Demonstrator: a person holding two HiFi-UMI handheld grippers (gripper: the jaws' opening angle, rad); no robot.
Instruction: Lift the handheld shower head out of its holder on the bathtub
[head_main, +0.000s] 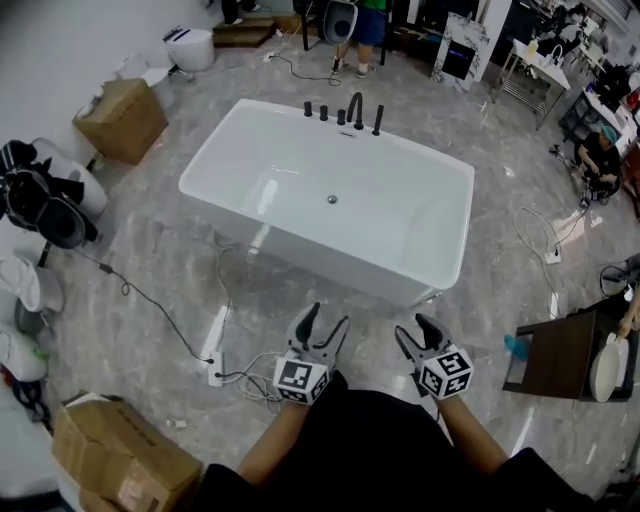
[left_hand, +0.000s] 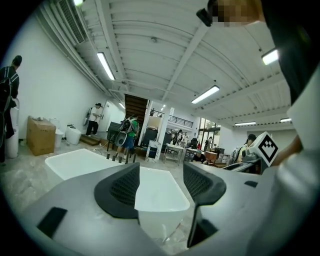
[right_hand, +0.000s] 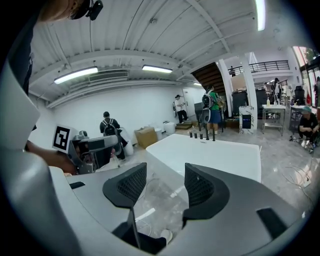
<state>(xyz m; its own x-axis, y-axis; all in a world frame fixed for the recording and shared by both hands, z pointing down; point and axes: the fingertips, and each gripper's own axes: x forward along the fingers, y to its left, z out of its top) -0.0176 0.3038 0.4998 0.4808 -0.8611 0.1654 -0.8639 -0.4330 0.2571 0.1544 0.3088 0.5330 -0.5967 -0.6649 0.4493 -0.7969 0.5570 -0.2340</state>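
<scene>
Handheld black shower head (head_main: 378, 120), as we are judging it, is standing upright in its holder on the far rim of the white freestanding bathtub (head_main: 320, 250). It is sitting rightmost in the row of black tap fittings (head_main: 323, 112), with its long axis near vertical. We are holding the left gripper (head_main: 330, 316) and right gripper (head_main: 412, 328) on the tub's near side, well apart from it. Both are showing jaws spread wide and gripping nothing. The right one is looking slightly nearer. The tub is holding nothing; only its drain (head_main: 332, 199) is showing.

grey marble floor (head_main: 500, 130) | white wall (head_main: 60, 50) | ceiling strip lights (left_hand: 106, 65) | cardboard box (head_main: 122, 120)
</scene>
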